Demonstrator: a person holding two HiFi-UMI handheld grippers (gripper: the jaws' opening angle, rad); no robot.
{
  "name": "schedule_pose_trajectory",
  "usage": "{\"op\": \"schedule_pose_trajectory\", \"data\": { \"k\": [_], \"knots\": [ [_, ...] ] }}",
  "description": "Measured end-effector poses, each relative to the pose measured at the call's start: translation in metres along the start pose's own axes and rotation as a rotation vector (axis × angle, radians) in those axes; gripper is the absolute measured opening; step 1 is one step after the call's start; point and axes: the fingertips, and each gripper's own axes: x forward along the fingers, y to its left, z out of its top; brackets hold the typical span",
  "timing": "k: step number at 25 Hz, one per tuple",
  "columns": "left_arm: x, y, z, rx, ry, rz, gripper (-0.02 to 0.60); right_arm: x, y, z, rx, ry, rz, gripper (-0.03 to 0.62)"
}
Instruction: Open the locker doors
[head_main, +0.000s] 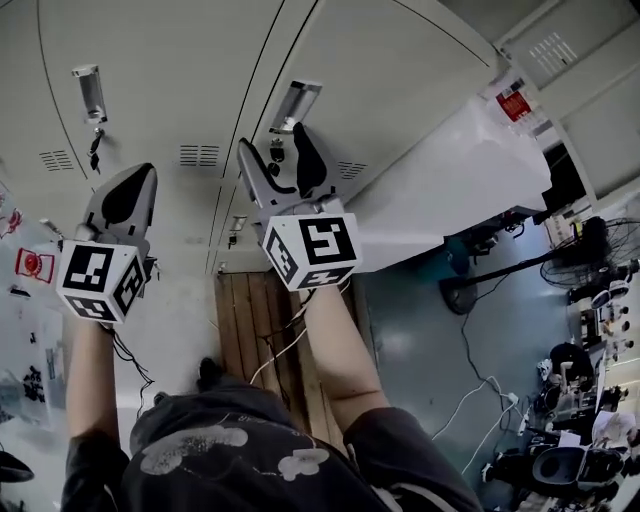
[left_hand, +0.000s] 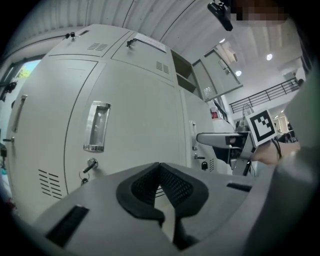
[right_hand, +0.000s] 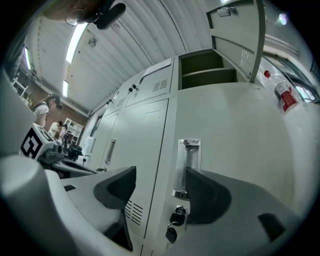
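Observation:
Grey locker doors fill the head view. My right gripper (head_main: 285, 160) is open just short of a chrome recessed handle (head_main: 295, 105). In the right gripper view that handle (right_hand: 187, 167) stands between the two dark pads (right_hand: 205, 192), apart from them, with a lock and hanging keys (right_hand: 175, 220) below it. My left gripper (head_main: 130, 195) is shut on nothing, its tips (left_hand: 160, 170) pressed together, in front of another door's handle (left_hand: 96, 126) and key lock (left_hand: 90, 164). An upper locker (right_hand: 207, 67) stands open with its door swung out.
A wooden board (head_main: 265, 320) lies on the floor at the foot of the lockers. To the right are a standing fan (head_main: 600, 240), floor cables (head_main: 480, 390) and cluttered equipment (head_main: 590, 400). A red extinguisher (right_hand: 285, 95) hangs on the wall to the right.

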Motion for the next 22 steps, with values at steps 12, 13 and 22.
{"op": "schedule_pose_trajectory", "data": {
  "k": [12, 13, 22],
  "knots": [
    [0.01, 0.019, -0.005, -0.035, 0.016, 0.023, 0.009, 0.039, -0.015, 0.001, 0.041, -0.002, -0.029, 0.307],
    [0.011, 0.018, -0.005, -0.032, 0.017, 0.019, 0.009, 0.04, -0.016, 0.0, 0.047, -0.001, -0.034, 0.307],
    [0.013, 0.01, -0.01, -0.018, 0.036, -0.009, 0.009, 0.051, -0.016, -0.003, 0.088, 0.01, -0.055, 0.305]
  ]
}}
